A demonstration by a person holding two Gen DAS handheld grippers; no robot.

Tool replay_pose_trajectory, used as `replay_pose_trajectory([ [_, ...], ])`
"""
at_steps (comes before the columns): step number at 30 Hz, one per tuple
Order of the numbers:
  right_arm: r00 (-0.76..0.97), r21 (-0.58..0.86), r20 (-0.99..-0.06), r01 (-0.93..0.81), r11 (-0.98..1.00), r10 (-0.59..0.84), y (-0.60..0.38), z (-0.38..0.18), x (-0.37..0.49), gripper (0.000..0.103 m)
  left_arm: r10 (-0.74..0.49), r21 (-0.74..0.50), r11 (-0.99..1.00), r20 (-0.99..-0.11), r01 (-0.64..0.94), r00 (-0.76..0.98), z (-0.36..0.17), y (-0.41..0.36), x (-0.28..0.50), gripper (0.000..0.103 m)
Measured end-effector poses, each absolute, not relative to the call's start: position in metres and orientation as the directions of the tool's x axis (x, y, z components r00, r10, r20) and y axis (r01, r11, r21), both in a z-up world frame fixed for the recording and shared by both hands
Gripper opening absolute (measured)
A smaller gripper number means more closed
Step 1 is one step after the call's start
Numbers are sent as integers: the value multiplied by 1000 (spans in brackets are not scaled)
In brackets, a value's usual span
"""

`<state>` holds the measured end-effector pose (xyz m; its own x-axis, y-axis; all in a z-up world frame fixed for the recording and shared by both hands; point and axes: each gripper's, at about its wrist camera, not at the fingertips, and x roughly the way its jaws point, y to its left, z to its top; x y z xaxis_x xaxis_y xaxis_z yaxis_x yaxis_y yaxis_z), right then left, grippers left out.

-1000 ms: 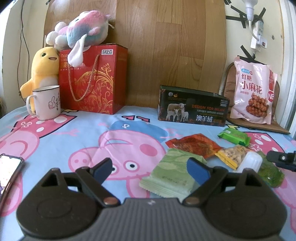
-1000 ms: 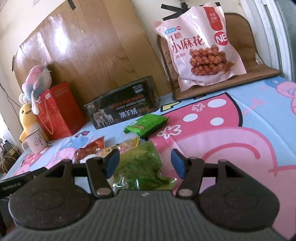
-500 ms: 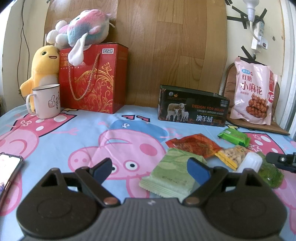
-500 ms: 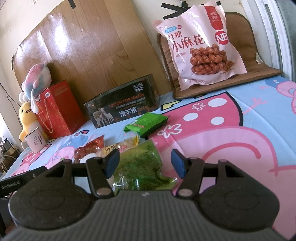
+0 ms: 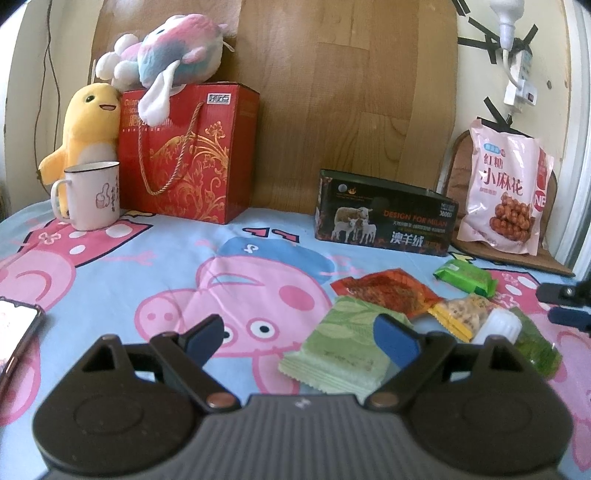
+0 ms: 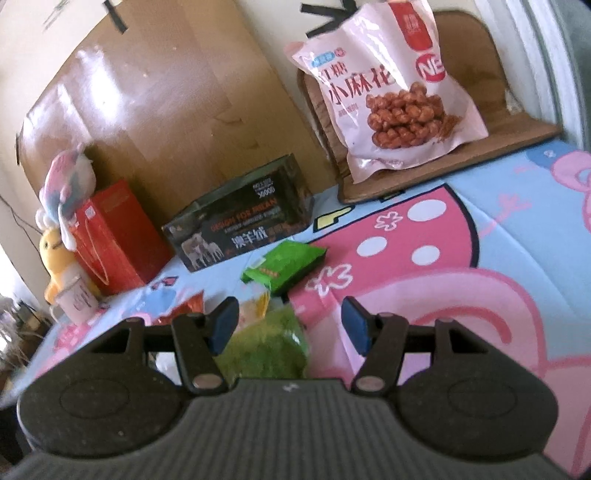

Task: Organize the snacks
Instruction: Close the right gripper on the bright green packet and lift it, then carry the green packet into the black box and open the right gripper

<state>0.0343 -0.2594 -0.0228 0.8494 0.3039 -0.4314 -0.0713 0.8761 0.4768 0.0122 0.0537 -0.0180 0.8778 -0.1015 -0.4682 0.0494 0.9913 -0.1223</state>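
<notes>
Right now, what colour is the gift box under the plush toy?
Red with gold swirls, the gift box shows best in the left wrist view.

Cream-painted wall [image 5: 29, 55] is running behind, with a tall glossy wood-grain panel [image 5: 332, 92] leaning against it and catching daylight glare. Black tape strips [image 5: 480, 29] are sticking to the wall beside a white plug adapter [image 5: 519, 79]. White window frame [image 5: 576, 147] is showing at the right edge. Light-blue cartoon-pig sheet [image 5: 110, 266] is covering the surface.
</notes>
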Motion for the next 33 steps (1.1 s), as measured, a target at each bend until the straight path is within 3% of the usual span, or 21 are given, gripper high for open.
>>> replay_pose_trajectory([
  [4,795,528,-495,-47,848,352,-270,-27,61,64,-107,-145,989,-473,43,874,-18,57,13,91],
  [15,725,599,-533,-43,800,437,-267,-32,125,63,-111,-164,986,-484,34,868,-19,59,16,91],
  [16,716,588,-538,-58,807,444,-262,-33,131,60,-110,-165,986,-484,33,868,-19,59,16,91],
  [18,694,544,-568,-87,834,443,-249,-36,140,25,-109,-168,985,-483,30,869,-19,60,16,91],
  [24,679,468,-552,-229,854,485,-210,-12,145,13,-118,-193,981,-472,28,874,-19,64,15,91],
  [30,687,225,-522,-461,859,505,-152,25,123,9,-138,-251,968,-442,26,886,-18,74,11,91],
  [33,678,111,-509,-560,821,531,-125,37,108,2,-150,-295,955,-432,18,890,-18,82,11,91],
])
